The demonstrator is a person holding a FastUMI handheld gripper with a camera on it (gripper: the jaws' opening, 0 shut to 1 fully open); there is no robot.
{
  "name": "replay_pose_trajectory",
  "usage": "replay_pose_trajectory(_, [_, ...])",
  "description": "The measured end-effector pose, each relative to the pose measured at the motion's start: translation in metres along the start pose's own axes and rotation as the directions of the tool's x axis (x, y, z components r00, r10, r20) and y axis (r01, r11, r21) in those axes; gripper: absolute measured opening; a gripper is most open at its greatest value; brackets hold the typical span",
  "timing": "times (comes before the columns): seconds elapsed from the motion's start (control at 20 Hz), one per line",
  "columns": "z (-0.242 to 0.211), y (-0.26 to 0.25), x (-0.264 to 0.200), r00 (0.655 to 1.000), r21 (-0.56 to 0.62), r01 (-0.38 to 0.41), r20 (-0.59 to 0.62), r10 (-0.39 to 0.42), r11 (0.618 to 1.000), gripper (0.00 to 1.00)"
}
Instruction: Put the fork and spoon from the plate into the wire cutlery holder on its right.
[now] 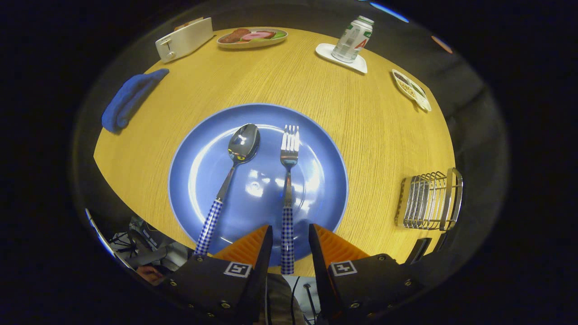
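The gripper [290, 243] stands spread, fingers either side of the fork's [288, 180] checked handle without touching, the fork lying lengthwise straight ahead on the plate [325, 149], centre frame.

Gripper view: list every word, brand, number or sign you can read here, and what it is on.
"A": a large red letter on the can that stands on the white coaster; the can's other print is too small to read.
The square coded markers behind the gripper fingers carry patterns, not text.
Nothing else is legible.
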State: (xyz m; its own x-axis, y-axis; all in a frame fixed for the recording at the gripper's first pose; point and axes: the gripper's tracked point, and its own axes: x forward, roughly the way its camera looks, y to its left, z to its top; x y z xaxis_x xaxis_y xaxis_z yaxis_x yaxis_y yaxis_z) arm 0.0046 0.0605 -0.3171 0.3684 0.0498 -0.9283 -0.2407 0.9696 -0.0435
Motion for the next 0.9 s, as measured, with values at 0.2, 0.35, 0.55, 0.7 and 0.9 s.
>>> replay_pose_trajectory(0.2, [0.001, 0.003, 0.005, 0.995, 0.028, -0.058, -0.074, 0.060, 0.998, 0.10])
replay_pose_trajectory(0.35, [0.003, 0.003, 0.000, 0.991, 0.007, -0.097, -0.096, 0.097, 0.995, 0.01])
replay_pose_trajectory(0.55, [0.005, -0.013, -0.020, 0.985, 0.009, -0.135, -0.108, 0.135, 0.991, 0.01])
replay_pose_trajectory(0.7, [0.005, -0.025, -0.042, 0.980, -0.008, -0.166, -0.114, 0.164, 0.986, 0.01])
replay_pose_trajectory(0.9, [-0.008, -0.048, -0.068, 0.975, -0.071, -0.177, -0.148, 0.165, 0.982, 0.01])
